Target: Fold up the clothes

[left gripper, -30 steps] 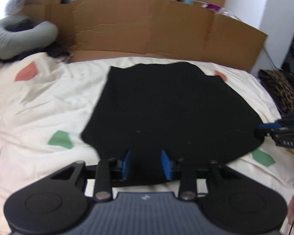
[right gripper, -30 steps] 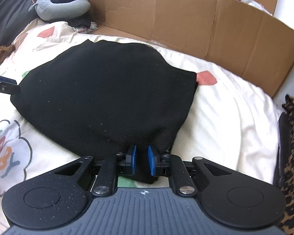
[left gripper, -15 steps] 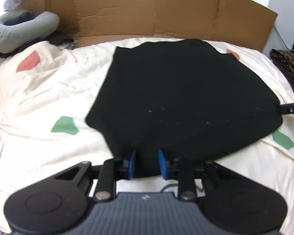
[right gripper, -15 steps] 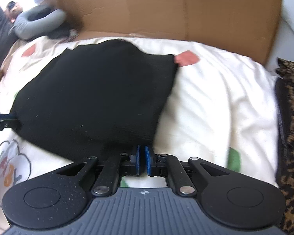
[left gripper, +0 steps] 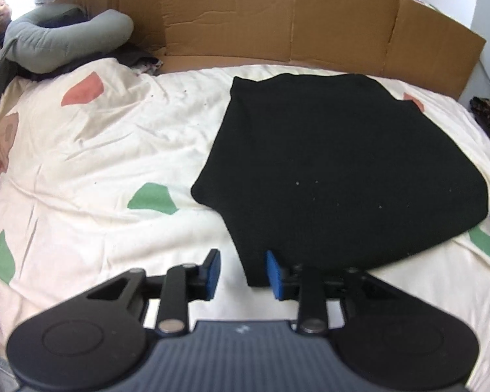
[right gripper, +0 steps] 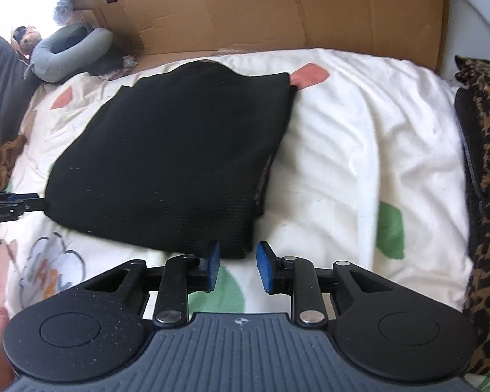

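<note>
The left tongs [left gripper: 241, 272] are open. Their jaws have just been opening a bit wider. A near corner of the black cloth [left gripper: 336, 170] lies between the blue pads, touching the right one, but the pads do not squeeze it.

The right tongs [right gripper: 235, 264] are open too, and their jaws have just been opening. The other near corner of the black cloth [right gripper: 176, 160] lies just past the left pad. Nothing is pinched.

The cloth is folded flat on the bed [left gripper: 98, 150], on a cream sheet with green and pink patches. It stretches away from both tongs toward the far side.

In the right view, the left tongs [right gripper: 6, 204] poke in at the left edge, by the cloth's side. They are cut off, so only the tips show. In the left view, a blue bit sits at the right edge; it is too cut off to tell more.

A spotted brown cloth [right gripper: 486, 196] lies along the right of the bed. Far back sits a grey curved pillow [left gripper: 65, 40]. Behind it stands a wall of brown cardboard [left gripper: 277, 16]. What lies beyond it is hard to make out.
</note>
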Action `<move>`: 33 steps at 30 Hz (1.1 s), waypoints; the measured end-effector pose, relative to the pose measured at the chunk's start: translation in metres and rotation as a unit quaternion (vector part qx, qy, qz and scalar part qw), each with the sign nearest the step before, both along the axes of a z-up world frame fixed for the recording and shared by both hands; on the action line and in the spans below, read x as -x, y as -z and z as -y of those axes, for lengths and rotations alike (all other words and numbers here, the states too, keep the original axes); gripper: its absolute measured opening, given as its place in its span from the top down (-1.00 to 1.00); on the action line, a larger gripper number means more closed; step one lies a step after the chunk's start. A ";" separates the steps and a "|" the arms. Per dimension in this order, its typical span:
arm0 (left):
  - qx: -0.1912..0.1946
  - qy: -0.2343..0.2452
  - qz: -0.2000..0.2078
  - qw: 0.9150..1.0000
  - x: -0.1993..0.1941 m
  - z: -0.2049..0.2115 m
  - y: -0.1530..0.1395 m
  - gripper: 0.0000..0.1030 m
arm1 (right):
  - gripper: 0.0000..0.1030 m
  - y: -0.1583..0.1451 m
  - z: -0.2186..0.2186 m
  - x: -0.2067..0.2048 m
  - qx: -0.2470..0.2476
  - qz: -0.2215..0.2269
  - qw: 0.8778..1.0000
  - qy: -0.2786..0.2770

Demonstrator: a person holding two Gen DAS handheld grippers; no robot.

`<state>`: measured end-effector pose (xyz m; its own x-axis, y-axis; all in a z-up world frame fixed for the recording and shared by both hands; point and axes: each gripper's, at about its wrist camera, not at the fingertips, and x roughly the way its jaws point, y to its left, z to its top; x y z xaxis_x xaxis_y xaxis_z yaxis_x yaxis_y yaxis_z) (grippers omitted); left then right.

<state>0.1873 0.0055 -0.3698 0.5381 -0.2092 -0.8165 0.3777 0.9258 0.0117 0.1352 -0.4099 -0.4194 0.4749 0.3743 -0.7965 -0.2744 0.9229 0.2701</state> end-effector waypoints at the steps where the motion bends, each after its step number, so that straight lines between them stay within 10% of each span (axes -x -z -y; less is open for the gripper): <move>1: 0.001 0.001 0.001 1.000 0.001 0.000 -0.001 0.30 | 0.39 0.000 0.000 0.000 -0.011 -0.004 1.000 0.002; 25: 0.018 0.009 -0.005 1.000 0.007 0.005 0.000 0.26 | 0.03 0.053 0.026 -0.022 -0.241 -0.162 0.941 0.175; 33: 0.063 -0.012 -0.037 0.997 -0.002 0.001 0.001 0.21 | 0.04 0.080 0.049 -0.018 -0.347 -0.192 0.880 0.263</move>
